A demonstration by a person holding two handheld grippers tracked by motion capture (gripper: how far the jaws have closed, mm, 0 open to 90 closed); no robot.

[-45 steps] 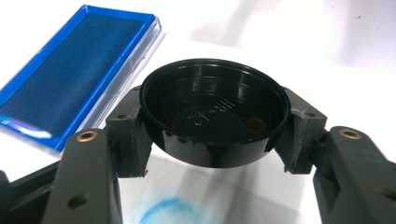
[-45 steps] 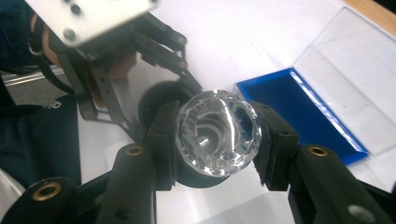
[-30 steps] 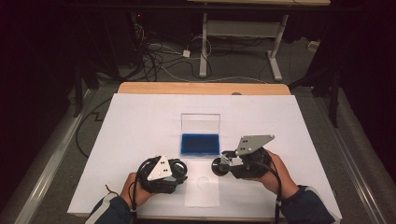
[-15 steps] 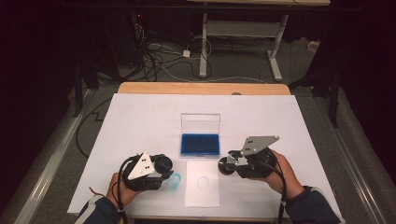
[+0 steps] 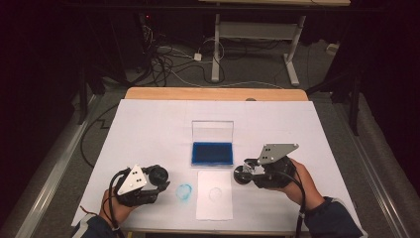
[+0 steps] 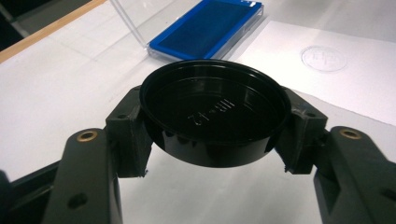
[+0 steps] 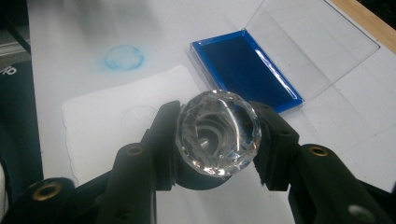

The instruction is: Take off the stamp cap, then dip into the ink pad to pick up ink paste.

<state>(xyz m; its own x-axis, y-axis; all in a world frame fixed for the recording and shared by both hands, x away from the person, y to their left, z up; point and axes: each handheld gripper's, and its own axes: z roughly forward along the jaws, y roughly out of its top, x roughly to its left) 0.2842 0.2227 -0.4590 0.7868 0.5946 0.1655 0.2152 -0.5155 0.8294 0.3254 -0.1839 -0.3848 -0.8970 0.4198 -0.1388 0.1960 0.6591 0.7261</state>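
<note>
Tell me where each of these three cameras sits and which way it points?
High view: above the person's side, looking forward and down on the white table; both hands and forearms show.
Left gripper view: rides the left gripper, looking along its jaws, which clamp a black lid.
Right gripper view: rides the right gripper, whose jaws clamp a faceted clear knob.
All three share the blue ink pad and white paper sheet.

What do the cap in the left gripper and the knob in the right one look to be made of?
Cap: likely glossy black moulded plastic, with raised lettering and sheen. Knob: clear faceted glass or acrylic, which one I cannot tell; the facets catch the light.
</note>
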